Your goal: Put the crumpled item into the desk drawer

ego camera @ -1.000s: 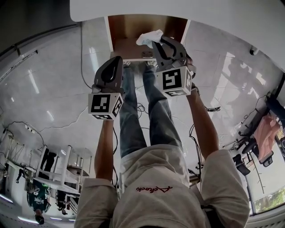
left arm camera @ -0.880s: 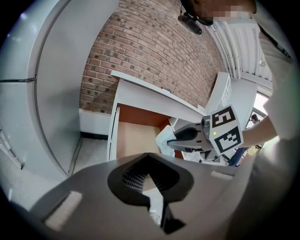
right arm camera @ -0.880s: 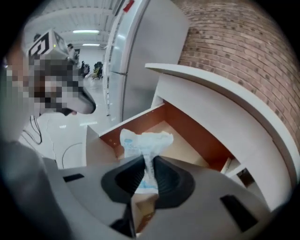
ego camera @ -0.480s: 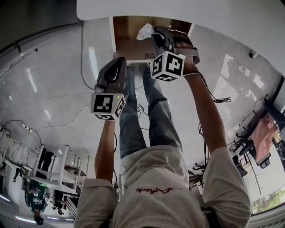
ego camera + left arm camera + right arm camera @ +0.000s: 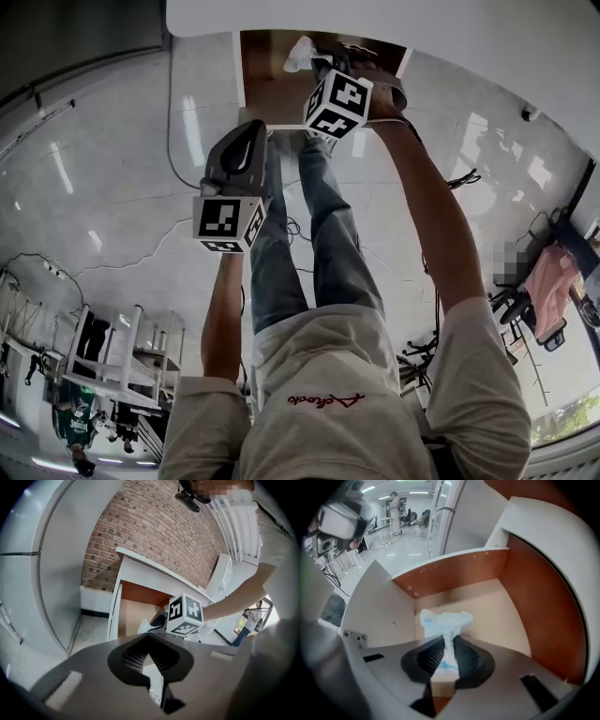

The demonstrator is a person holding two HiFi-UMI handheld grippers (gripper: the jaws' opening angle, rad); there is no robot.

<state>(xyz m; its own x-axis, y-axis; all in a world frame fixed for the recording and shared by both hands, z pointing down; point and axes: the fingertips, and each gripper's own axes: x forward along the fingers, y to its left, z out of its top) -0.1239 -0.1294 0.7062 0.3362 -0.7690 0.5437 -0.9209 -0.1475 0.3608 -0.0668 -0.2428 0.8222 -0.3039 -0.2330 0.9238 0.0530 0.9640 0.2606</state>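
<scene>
Inside the open desk drawer, the right gripper is clamped on the crumpled item, a white wad pinched between both pads over the drawer floor, near the back wall. The left gripper hangs outside the drawer, jaws together and empty. Step in hand: placement. The next move calls for parting the right jaws to release the item, then withdrawing clear of the drawer sides.

The person wears a pale short-sleeved shirt with small red script across it, and blue jeans. The left gripper and the right gripper have smooth grey shells with dark ribbed pads. Each carries a white marker cube printed with black squares.
</scene>
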